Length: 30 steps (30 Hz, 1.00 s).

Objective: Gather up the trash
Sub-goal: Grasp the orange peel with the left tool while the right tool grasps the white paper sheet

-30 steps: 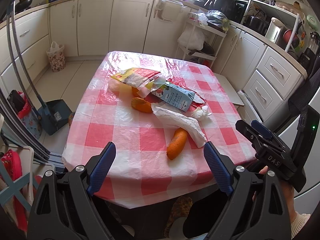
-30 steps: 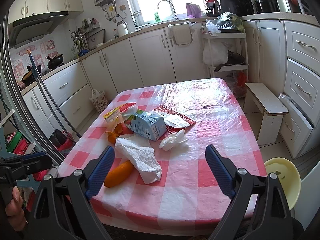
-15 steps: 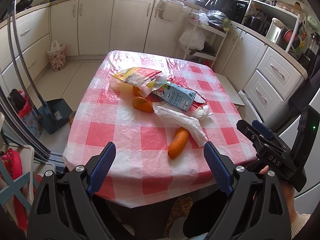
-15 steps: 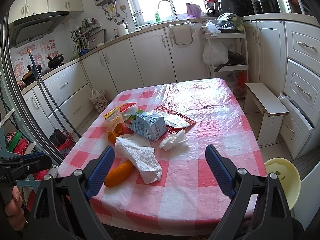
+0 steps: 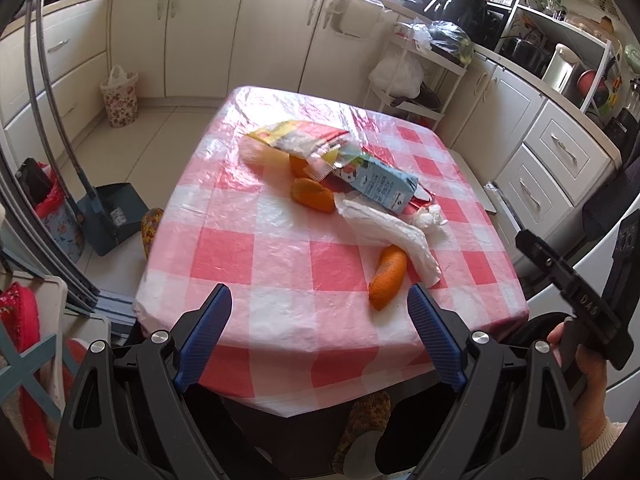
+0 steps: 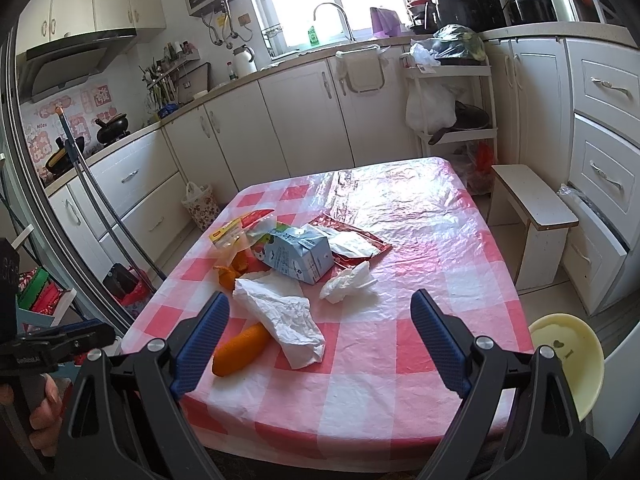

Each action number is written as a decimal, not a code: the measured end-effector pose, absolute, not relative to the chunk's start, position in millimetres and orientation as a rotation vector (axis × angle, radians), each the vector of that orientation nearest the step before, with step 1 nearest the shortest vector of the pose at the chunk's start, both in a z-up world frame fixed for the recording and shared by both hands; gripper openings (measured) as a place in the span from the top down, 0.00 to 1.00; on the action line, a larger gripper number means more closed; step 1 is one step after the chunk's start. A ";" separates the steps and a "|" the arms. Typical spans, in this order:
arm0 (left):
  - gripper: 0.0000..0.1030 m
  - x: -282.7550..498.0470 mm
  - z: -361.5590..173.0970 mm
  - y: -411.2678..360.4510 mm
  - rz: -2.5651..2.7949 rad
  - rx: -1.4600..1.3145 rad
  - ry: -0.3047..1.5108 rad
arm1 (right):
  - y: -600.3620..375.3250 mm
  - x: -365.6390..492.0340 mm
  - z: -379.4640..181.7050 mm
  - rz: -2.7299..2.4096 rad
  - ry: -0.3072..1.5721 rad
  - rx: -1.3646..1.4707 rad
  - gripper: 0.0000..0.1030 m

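Trash lies in a heap on the table with the red-and-white checked cloth (image 5: 248,252) (image 6: 420,320): a blue milk carton (image 5: 380,188) (image 6: 298,256), a long white paper wrapper (image 5: 388,236) (image 6: 284,316), a crumpled tissue (image 5: 430,220) (image 6: 348,280), orange peels (image 5: 387,278) (image 6: 240,344) (image 5: 312,195), a yellow-red snack bag (image 5: 300,140) (image 6: 240,228) and a red wrapper (image 6: 352,240). My left gripper (image 5: 320,334) is open and empty above the table's near edge. My right gripper (image 6: 320,336) is open and empty, also short of the heap.
White kitchen cabinets surround the table. A dustpan (image 5: 116,212) and a floral bag (image 5: 120,96) stand on the floor at the left. A small white stool (image 6: 532,216) and a yellow bowl (image 6: 568,360) are at the right. The other hand-held gripper (image 5: 576,300) shows at the right.
Both grippers have barely moved; the left view has shifted slightly nearer the table. Both stay open and empty.
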<state>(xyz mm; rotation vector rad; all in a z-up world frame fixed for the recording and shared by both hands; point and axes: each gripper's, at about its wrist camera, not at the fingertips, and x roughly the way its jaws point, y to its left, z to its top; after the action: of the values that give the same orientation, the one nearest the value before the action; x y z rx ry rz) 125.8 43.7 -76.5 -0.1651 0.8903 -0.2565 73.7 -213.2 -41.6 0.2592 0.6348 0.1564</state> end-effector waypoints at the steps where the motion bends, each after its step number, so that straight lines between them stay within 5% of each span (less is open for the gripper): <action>1: 0.17 127.7 -79.7 38.8 -0.260 -0.152 0.894 | -214.5 74.2 -40.9 0.155 0.636 0.265 0.14; 11: 0.19 162.5 -118.7 -55.8 -0.330 0.138 0.892 | -232.5 76.6 -44.0 0.180 0.654 0.337 0.14; 15: 0.75 181.8 -138.3 -62.7 -0.375 0.108 0.972 | -235.0 81.0 -44.8 0.183 0.665 0.351 0.14; 16: 0.80 183.9 -140.2 -59.7 -0.385 0.089 0.985 | -232.4 82.7 -45.1 0.192 0.670 0.344 0.14; 26: 0.83 171.7 -133.6 19.4 -0.262 0.086 1.000 | -162.1 132.5 -66.6 0.334 0.823 0.184 0.15; 30: 0.83 171.9 -135.1 41.1 -0.223 0.033 1.000 | -138.0 157.1 -90.7 0.336 0.917 0.117 0.28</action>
<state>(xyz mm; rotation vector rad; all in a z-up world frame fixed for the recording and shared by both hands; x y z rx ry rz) 171.9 41.1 -135.1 0.0330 1.0005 -0.2232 157.1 -138.0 -90.7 0.1174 0.9174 0.3364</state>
